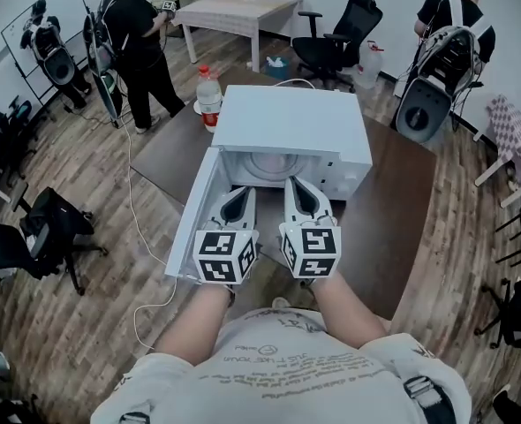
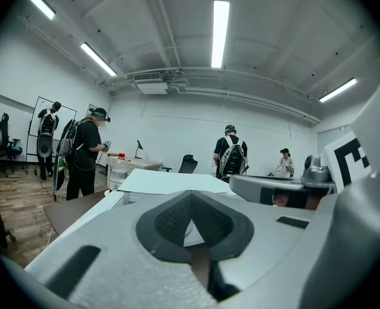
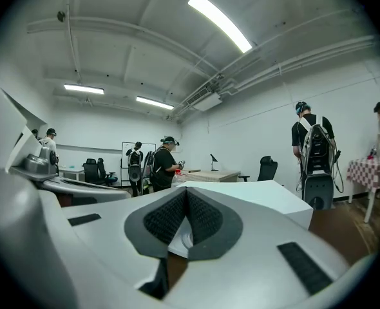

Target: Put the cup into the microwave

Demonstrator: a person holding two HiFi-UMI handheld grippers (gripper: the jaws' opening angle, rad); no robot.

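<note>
A white microwave (image 1: 291, 122) stands on a dark brown table (image 1: 393, 201), and its door (image 1: 194, 215) hangs open to the left. Inside I see only the pale turntable plate (image 1: 274, 164). No cup shows in any view. My left gripper (image 1: 241, 193) and right gripper (image 1: 298, 186) are held side by side, level, just in front of the open cavity. Both are shut with nothing between their pads. In the left gripper view the left gripper (image 2: 190, 198) points over the microwave top (image 2: 171, 182). In the right gripper view the right gripper (image 3: 185, 195) does the same.
A clear bottle with a red cap (image 1: 209, 95) stands on the table behind the microwave's left corner. A person (image 1: 141, 42) stands at the far left and another (image 1: 450, 25) at the far right. Office chairs (image 1: 336, 34) and a white cable (image 1: 141, 237) lie around the table.
</note>
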